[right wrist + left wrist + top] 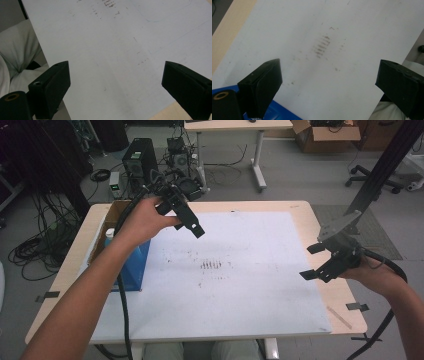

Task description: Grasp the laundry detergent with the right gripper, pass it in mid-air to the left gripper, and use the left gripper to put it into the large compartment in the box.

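I am looking down on a wooden table (320,215) covered by a large white sheet (240,285), smudged with dark marks near its centre. At about nine o'clock on the table sits an open cardboard box (116,210) with a blue box (134,267) against its near side, and a white cap or bottle top showing between them; I cannot tell what else the box holds.

My left hand-held gripper (189,222) hangs in the air just beside that box, at about ten o'clock from the sheet's centre, tilted down and inward. Its jaws are spread wide and hold nothing. In the left gripper view (329,82) the blue box edge (284,113) lies at the lower left, close under one jaw, so I judge this hand is placed to go into the box for an item.

My right hand-held gripper (314,261) hovers at three o'clock, over the right edge of the sheet, well apart from the boxes. Its jaws are also spread wide, empty, touching nothing. In the right gripper view (115,82) bare sheet lies between them. I judge it is parked clear, waiting to receive or steady whatever comes out.
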A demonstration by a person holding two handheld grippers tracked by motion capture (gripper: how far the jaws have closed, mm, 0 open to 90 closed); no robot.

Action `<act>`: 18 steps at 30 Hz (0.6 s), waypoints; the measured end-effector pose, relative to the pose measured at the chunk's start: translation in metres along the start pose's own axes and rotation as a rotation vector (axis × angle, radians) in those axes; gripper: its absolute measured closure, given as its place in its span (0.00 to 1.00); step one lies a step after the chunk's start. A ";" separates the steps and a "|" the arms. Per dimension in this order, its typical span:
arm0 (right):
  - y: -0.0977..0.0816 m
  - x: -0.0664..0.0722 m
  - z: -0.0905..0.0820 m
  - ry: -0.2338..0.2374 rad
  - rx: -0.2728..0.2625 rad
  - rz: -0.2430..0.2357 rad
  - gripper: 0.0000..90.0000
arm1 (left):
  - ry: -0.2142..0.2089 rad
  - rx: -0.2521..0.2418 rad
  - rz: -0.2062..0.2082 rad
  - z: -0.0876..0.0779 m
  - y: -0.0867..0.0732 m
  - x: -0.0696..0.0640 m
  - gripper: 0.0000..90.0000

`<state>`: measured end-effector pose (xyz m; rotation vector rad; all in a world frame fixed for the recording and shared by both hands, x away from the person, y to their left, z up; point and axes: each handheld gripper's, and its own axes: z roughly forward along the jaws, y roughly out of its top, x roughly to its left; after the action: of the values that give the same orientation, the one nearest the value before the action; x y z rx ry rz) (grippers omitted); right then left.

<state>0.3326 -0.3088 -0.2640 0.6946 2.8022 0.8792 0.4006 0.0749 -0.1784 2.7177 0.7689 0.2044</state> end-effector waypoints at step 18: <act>0.000 -0.001 -0.001 -0.004 0.008 0.000 0.09 | -0.032 -0.003 0.087 0.014 0.008 -0.011 0.08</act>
<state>0.3335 -0.3096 -0.2628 0.6961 2.8040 0.8656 0.3980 0.0590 -0.1895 2.7472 0.6425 0.1811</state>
